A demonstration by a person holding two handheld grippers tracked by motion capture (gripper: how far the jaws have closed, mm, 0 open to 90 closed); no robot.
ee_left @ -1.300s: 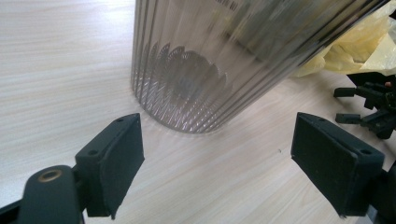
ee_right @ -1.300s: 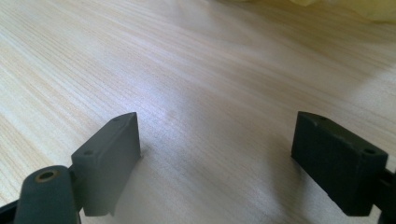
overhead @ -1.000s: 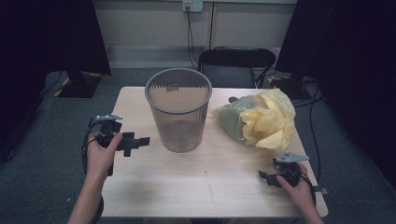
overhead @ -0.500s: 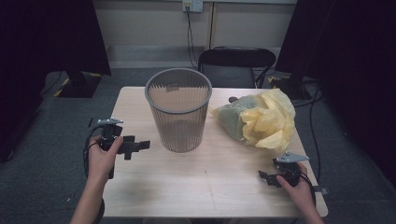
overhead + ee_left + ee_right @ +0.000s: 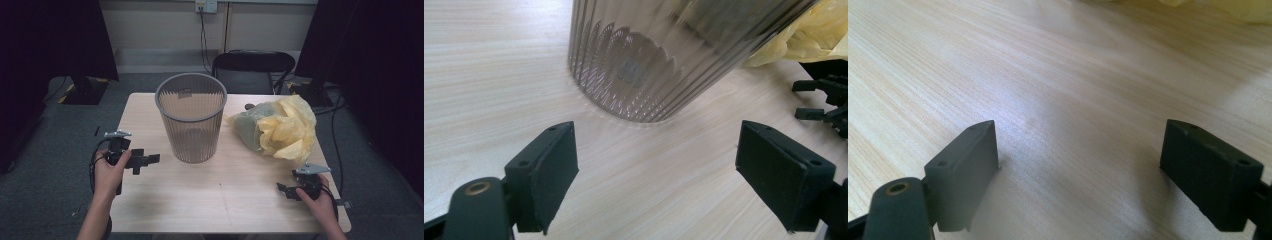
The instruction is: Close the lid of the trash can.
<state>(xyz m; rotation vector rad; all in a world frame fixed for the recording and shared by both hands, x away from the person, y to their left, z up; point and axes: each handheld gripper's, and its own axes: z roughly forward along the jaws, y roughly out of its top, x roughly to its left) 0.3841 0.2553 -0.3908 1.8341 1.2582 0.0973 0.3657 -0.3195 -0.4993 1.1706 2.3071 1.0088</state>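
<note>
A grey mesh wastebasket [image 5: 191,117] stands upright on the far middle of the wooden table [image 5: 225,200]. To its right lies a crumpled heap of yellow and pale green plastic bags [image 5: 280,127]. My left gripper [image 5: 147,160] hovers at the table's left edge, open and empty, pointing at the basket's base [image 5: 634,80]. Its jaws are wide apart in the left gripper view. My right gripper [image 5: 281,189] rests near the front right corner, open, with bare table between its jaws. It also shows far off [image 5: 824,97] in the left gripper view.
A black chair [image 5: 252,70] stands behind the table. Cables run down the back wall and across the grey carpet. Dark curtains hang at both sides. The yellow bag's edge [image 5: 1228,7] lies at the top of the right gripper view.
My left gripper has moved a little toward the front of the table and turned slightly. The right gripper, basket and bags have stayed in place.
</note>
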